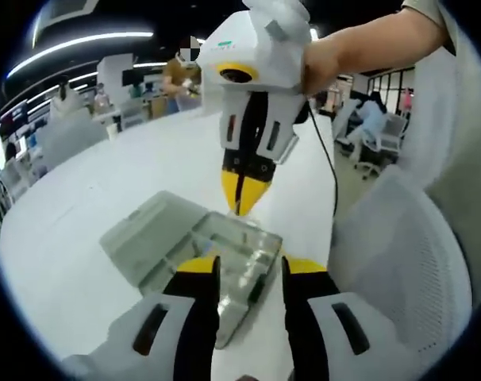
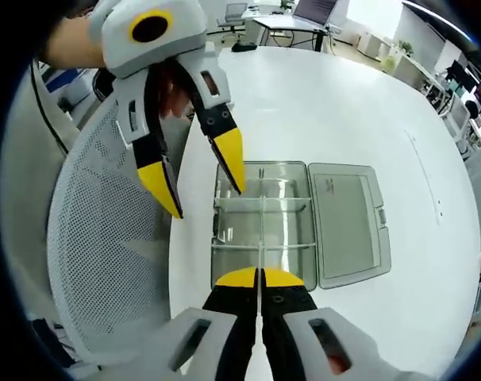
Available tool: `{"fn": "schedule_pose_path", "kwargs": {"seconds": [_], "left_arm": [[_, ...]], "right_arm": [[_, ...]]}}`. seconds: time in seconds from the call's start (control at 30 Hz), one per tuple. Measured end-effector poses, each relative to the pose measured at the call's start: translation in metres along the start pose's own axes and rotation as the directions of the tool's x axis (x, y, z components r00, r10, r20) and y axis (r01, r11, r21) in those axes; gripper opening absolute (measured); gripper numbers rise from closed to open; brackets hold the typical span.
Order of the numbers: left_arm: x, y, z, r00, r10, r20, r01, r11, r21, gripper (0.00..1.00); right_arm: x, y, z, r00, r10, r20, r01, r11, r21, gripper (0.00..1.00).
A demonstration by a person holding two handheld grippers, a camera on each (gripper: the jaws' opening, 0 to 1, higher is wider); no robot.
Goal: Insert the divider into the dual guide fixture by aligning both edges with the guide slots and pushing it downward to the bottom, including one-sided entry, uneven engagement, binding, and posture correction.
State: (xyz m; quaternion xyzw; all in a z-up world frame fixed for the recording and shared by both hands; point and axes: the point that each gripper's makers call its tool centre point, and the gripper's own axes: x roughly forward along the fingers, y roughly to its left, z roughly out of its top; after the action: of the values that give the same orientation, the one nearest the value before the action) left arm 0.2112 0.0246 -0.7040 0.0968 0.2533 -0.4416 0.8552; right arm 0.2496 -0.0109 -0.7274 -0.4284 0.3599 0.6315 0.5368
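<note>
Yellow-tipped fingers of the right gripper [image 2: 260,278] rise at the near edge of the right gripper view, pressed together on the thin edge of a clear divider [image 2: 261,238] that runs lengthwise down the middle of the box. The clear plastic box [image 2: 260,226], the guide fixture, lies on the white worktop [image 2: 344,103] just beyond those fingers, its hinged lid [image 2: 348,222] folded open flat to one side. Cross partitions split the box into compartments. Farther off, the left gripper [image 2: 199,181] hangs over the box's far end near the worktop edge, fingers spread, holding nothing. In the left gripper view its own fingers [image 1: 202,274] stand apart at the box's near rim, and the right gripper [image 1: 242,190] points down into the far end. A white mesh chair [image 2: 105,238] stands beside the worktop.
</note>
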Motion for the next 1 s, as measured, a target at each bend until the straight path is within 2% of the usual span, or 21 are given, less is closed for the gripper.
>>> {"fn": "schedule_pose_path", "kwargs": {"seconds": [0.37,1.0], "left_arm": [[-0.0009,-0.0012,-0.0021,1.000,0.006,-0.002,-0.006,1.000,-0.024,0.35],[-0.0029,0.0003,-0.0034,1.000,0.015,0.001,-0.015,0.999,-0.032,0.35]], "right_arm": [[0.0052,-0.0048,0.0013,1.000,-0.009,0.009,0.009,1.000,0.001,0.00],[0.0078,-0.0036,-0.0028,1.000,-0.004,0.001,0.004,1.000,0.005,0.00]]}}
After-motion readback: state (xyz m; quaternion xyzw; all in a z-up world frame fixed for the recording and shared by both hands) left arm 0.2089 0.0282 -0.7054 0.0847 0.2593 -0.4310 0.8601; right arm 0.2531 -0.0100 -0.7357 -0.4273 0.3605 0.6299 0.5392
